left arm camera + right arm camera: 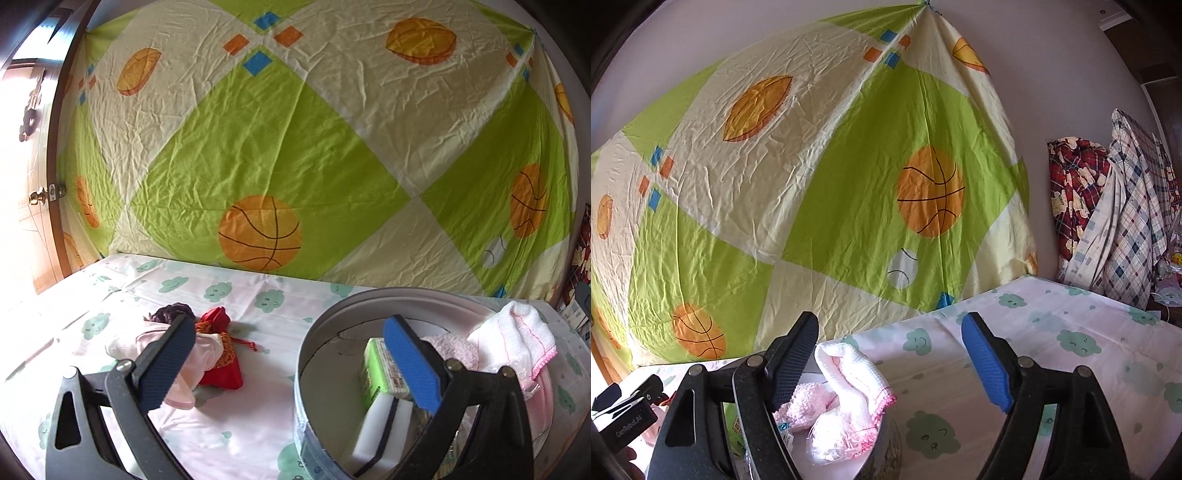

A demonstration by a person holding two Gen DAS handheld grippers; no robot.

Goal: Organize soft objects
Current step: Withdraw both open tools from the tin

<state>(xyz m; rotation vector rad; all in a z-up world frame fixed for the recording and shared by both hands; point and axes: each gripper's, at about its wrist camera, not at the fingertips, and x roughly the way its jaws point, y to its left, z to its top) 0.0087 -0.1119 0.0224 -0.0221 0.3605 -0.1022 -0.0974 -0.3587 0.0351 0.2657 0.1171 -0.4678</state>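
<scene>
Soft items split two ways: white pink-edged cloth (517,339) and green tissue pack (380,369) (print unreadable) sit in the round tub (314,369); red pouch (221,354) lies on the cloud-print sheet (240,295). Left gripper (291,365) gapes wide, empty; right gripper (894,365) is opening, holding nothing. "GenRobot.AI" marks the neighbouring gripper body (626,421).

The counter (236,424) has a wide bare patch in the middle, between the red pouch (221,373) and the round bin (314,369), so a hand could pass there. The pouch lies touching a pink cloth (173,391) and a dark purple thing (173,314) on the left; they block that side. The bin wall stands up on the right, and a white cloth (517,339) hangs over its far rim. Inside, a green pack (376,369) and a white sponge (373,424) fill part of the floor. Past the bin, the counter's right side (1071,332) is bare. A big sheet (295,147) hangs close behind.
</scene>
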